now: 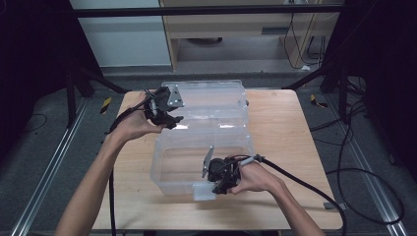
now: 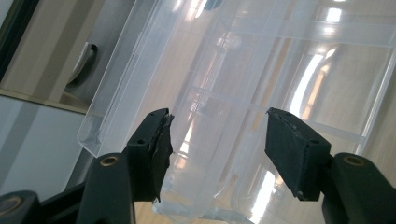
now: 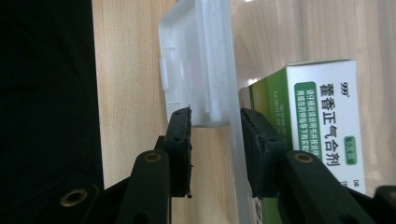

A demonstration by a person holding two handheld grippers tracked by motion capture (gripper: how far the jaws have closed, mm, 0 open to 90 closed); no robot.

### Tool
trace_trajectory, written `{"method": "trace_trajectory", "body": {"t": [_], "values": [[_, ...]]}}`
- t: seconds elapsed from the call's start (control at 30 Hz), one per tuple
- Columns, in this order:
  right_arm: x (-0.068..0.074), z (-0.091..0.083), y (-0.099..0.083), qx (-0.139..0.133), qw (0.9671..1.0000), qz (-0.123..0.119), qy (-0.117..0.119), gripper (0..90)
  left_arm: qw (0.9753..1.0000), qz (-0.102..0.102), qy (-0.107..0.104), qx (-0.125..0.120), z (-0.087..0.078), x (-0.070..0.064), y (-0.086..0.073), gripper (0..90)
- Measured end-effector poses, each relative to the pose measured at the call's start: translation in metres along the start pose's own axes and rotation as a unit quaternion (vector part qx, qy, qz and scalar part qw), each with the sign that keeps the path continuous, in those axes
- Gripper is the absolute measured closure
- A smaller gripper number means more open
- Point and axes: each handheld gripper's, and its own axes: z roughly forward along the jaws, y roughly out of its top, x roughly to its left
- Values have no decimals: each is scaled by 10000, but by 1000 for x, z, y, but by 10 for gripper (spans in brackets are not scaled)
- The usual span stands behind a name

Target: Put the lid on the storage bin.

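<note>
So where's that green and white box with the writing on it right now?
In the right gripper view, the green and white box lies inside the clear plastic bin, just behind the bin's near wall, which the right gripper straddles beside the latch.

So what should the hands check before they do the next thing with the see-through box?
1. Left gripper open by the lid: ok.
2. Right gripper lined up around the front latch: ok.
3. Right gripper actually squeezing the latch: cannot tell.
4. Lid raised, box open: ok.
5. Green and white carton inside the box: ok.
6. Box fully on the table: ok.
</note>
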Motion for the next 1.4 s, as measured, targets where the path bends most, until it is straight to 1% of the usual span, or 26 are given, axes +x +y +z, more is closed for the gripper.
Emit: {"method": "trace_trajectory", "body": {"t": [0.2,0.33,0.37,0.5,0.53,0.7,0.8,0.9,0.93,0.97,1.13,1.2,1.33,1.4], "values": [[0,0,0,5,10000,5,-9,654,9997,175,-90,129,7,3,6,408],[0,0,0,-4,10000,-17,-7,655,9986,405,-70,329,14,3,7,418],[0,0,0,-1,10000,-14,1,655,9984,436,-71,359,15,3,7,420],[0,0,0,-10,10000,1,12,655,9978,535,-153,365,19,4,8,435],[0,0,0,-9,10000,2,11,655,9972,584,-169,425,20,4,9,436],[0,0,0,-7,10000,3,15,655,9956,750,-219,521,25,3,11,449],[0,0,0,-14,10000,-3,4,655,9947,837,-206,556,28,1,13,460],[0,0,0,-9,10000,1,15,656,9930,953,-164,676,31,0,16,472],[0,0,0,-3,10000,13,4,655,9933,937,-177,652,32,-1,16,477],[0,0,0,-10,10000,-3,5,656,9927,977,-179,691,33,0,17,480],[0,0,0,-22,10000,-6,1,656,9912,1072,-215,747,38,-2,20,518],[1,0,0,-11,10000,27,-6,657,9905,1110,-230,773,40,-3,21,531],[1,0,0,-24,10000,8,-4,657,9903,1125,-272,767,43,-5,22,559],[1,0,0,-32,10000,3,-7,657,9893,1181,-276,814,45,-6,23,569]]}}
